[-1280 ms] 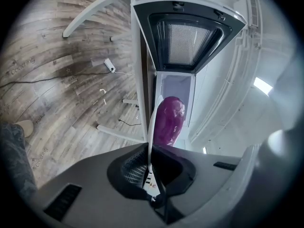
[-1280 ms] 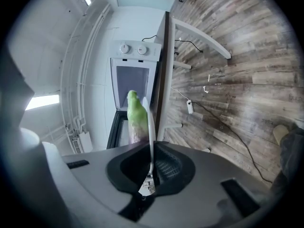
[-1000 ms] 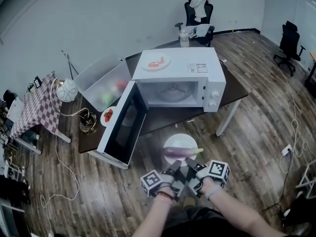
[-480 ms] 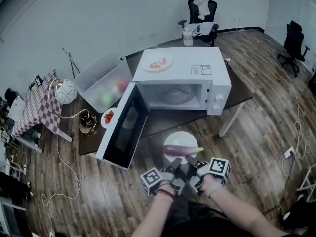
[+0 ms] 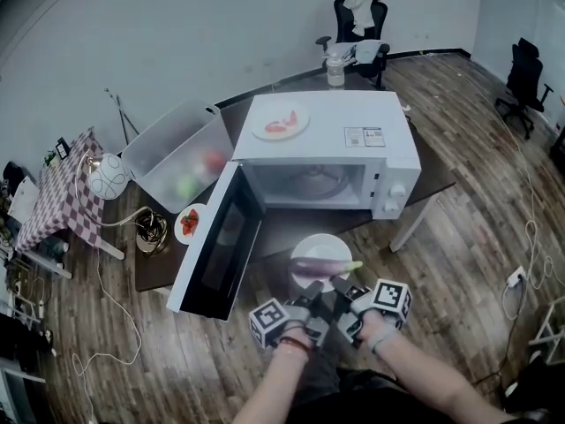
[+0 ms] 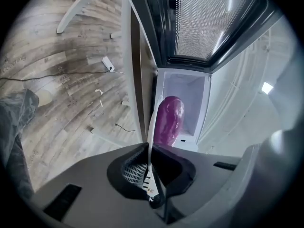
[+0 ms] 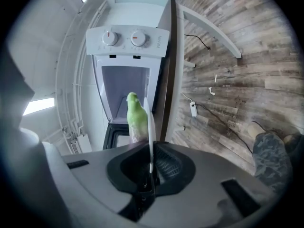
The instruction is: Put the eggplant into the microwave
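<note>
Head view, one asks: what is new here?

The other says: The microwave [image 5: 349, 113] looks nearer and bigger than a moment ago. The white plate [image 5: 320, 242] with the eggplant [image 5: 320, 267] on it has come closer to the table [image 5: 282, 223]. The grip has not changed.

One: Who holds the plate?

The other: Both. The left gripper [image 5: 312, 293] pinches the near rim, and the right gripper [image 5: 341, 291] pinches it just beside. In the left gripper view the thin rim [image 6: 150, 127] sits tight between the jaws, and the purple eggplant [image 6: 169, 120] lies past it. In the right gripper view the jaws squeeze the rim [image 7: 149, 122] too, and the green stem end [image 7: 136, 117] pokes up.

One: So what does that mean?

The other: I think the carry is nearly done. The eggplant is not inside yet. It hangs by the table's near edge, in front of the open microwave.

One: Is there room?

The other: The door [image 5: 216, 241] swings out to the left, wide open, so the hole looks free. The plate must go far and a bit up, and keep right of the door's edge. The knob side [image 5: 392, 193] is the thing to miss on the right. Keep the plate flat, or the eggplant may roll off.
</note>
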A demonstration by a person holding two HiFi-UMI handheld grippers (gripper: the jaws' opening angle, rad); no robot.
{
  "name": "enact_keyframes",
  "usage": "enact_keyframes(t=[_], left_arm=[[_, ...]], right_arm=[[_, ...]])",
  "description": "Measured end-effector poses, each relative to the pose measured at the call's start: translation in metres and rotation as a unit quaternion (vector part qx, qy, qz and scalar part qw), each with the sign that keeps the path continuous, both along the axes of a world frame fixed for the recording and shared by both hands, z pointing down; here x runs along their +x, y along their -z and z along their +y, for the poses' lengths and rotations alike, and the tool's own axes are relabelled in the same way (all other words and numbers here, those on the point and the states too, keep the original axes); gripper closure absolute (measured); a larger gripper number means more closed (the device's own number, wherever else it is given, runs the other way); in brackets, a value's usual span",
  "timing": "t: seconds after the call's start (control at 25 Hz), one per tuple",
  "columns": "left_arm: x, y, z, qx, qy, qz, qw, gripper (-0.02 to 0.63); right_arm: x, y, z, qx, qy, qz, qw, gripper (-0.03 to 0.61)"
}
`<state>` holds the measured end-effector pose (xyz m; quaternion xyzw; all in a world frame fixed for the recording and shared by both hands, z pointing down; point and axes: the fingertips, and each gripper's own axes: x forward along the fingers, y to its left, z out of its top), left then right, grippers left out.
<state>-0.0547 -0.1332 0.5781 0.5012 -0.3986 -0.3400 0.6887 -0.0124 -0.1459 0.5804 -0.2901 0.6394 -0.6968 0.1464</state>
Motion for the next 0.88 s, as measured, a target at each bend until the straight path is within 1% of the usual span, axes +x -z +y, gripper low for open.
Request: enact_keyframes(t=[0.16, 0.6, 0.88], left_arm=[[-0.001, 0.002, -0.02, 0.0, -0.006, 0.001, 1.0, 0.606], [-0.008, 0.008, -0.071, 0.005, -0.013, 0.007, 0.9999, 0.606], [-0.012, 0.013, -0.101, 0.009, -0.021, 0.01, 0.9997, 0.604]], right_arm=[[-0.001, -0.001, -0.019, -0.004, -0.008, -0.008, 1.0, 0.558], [-0.008, 0.007, -0.07, 0.005, -0.016, -0.004, 1.0, 0.558], [-0.013, 0.013, -0.099, 0.003, -0.027, -0.006, 1.0, 0.558]])
